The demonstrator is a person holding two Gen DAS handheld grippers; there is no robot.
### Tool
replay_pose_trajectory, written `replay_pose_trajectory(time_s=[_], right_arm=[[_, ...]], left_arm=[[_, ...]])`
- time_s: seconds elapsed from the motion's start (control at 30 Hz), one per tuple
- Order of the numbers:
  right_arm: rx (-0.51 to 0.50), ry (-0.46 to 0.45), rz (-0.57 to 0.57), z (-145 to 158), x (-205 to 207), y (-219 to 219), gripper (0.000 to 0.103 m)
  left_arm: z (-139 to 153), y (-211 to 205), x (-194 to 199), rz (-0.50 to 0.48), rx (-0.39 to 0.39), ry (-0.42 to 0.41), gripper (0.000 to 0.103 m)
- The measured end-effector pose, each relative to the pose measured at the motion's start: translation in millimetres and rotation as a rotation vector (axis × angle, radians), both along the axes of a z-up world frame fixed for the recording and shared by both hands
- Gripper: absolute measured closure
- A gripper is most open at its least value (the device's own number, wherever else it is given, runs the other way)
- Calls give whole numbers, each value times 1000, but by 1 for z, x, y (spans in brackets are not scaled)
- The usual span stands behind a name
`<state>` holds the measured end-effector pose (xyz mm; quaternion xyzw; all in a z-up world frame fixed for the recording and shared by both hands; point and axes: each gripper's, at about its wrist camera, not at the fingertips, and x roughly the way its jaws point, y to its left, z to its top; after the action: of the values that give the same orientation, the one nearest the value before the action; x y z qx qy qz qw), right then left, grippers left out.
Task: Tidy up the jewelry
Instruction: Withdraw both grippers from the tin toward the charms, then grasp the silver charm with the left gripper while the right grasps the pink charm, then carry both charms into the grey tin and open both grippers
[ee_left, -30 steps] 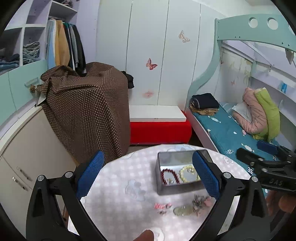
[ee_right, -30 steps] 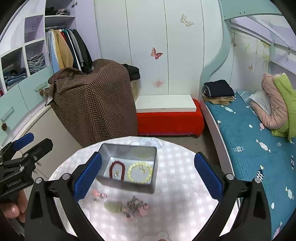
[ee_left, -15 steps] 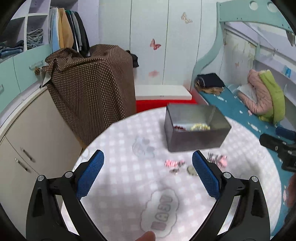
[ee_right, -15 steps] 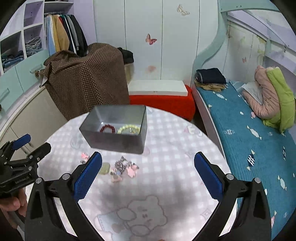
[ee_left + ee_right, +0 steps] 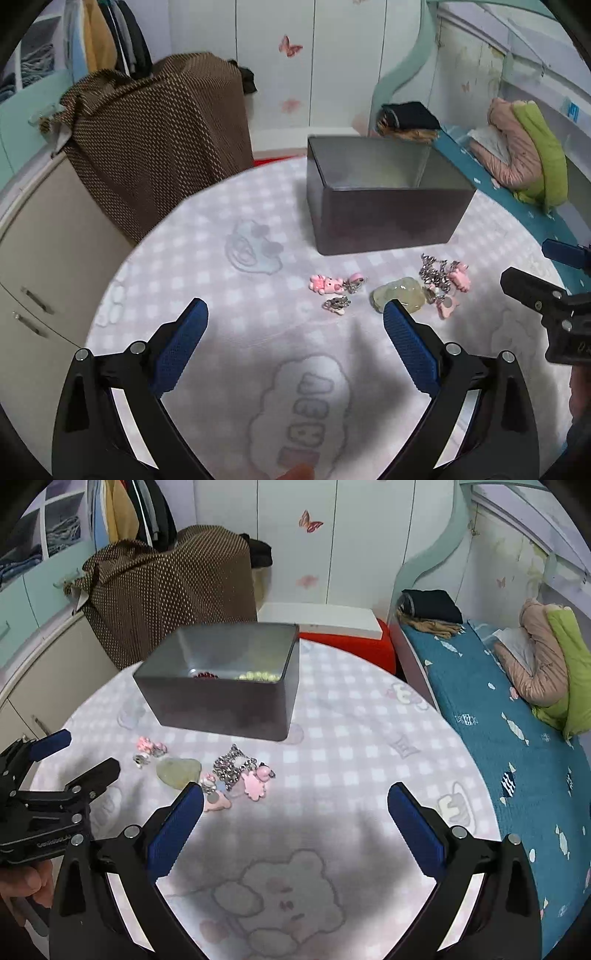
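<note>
While both claws gape empty, left claw (image 5: 291,325) and right claw (image 5: 295,812) over checked cloth (image 5: 351,760), boxy grey tin (image 5: 221,705), knobbly pink charms (image 5: 255,784).

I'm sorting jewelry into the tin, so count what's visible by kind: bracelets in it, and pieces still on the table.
Bracelets in the tin: 2 (red, yellow)
Green stone: 1
Pink charm clusters: 2 (small, large)
Total: 5

This is a child's bedroom in a home. There is a bed (image 5: 491,686) with a blue candy-print sheet, clothes hanging in an open closet (image 5: 136,506), and pink butterfly stickers (image 5: 309,521) on the white doors. The round table (image 5: 351,738) has a cloth with a teddy bear on it.
</note>
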<state>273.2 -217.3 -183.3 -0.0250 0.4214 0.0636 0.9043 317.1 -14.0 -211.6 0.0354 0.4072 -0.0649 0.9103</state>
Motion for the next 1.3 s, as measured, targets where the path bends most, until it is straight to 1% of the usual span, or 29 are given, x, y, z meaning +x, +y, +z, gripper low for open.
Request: replay_pose_trajectory(time_s=[0.13,0.23,0.3,0.37,0.4,0.43,0.47,0.53,0.7,0.73,0.77,0.8,0.83,0.87,0.9,0.97,1.03,1.07,1.13,1.2,1.3], right_arm=[[4,24,2,-9,9,-1,8],[-1,37,15,-16,16,1,12],[-5,50,26,-21,21,2,17],[-6,65,37,-25,24,4,28],[-3,71,40,-27,26,4,31],[-3,76,43,-28,27,5,36],[-5,81,46,-30,27,7,42],[0,90,54,-32,28,9,45],[11,91,67,-35,26,11,47],[3,87,69,-35,26,13,48],[-7,85,73,-35,25,14,55],[-12,82,76,-35,25,16,59],[-16,80,79,-34,25,18,66],[-17,80,84,-34,24,20,72],[-20,79,88,-33,24,21,75],[-25,76,97,-33,23,22,87],[-33,72,102,-33,23,23,88],[-29,71,103,-33,22,23,88],[-18,69,103,-33,22,22,88],[-6,72,102,-33,20,21,88],[15,74,97,-30,16,17,88]], left_arm=[[-11,-1,12,0,-19,38,7],[-16,-1,17,5,-32,52,8],[-18,-1,20,3,-33,59,8],[-20,-2,22,0,-30,65,10],[-23,-2,24,-4,-31,75,17],[-24,-2,25,-7,-34,86,23],[-24,-3,25,-7,-26,80,23],[-24,-3,25,-11,-24,79,23],[-24,0,27,-10,-37,77,24],[-24,-1,27,-13,-31,75,26],[-24,-2,27,-16,-23,72,28],[-25,-4,26,-21,-16,67,32],[-24,-4,25,-27,-19,64,38],[-24,-5,25,-33,-22,61,42],[-24,-6,23,-38,-23,58,48],[-24,-7,23,-50,-26,56,55],[-23,-8,21,-65,-34,54,71],[-22,-8,22,-71,-40,55,74],[-22,-6,20,-78,-59,60,85],[-22,0,18,-78,-104,74,85],[-20,6,14,-72,-137,83,85]])
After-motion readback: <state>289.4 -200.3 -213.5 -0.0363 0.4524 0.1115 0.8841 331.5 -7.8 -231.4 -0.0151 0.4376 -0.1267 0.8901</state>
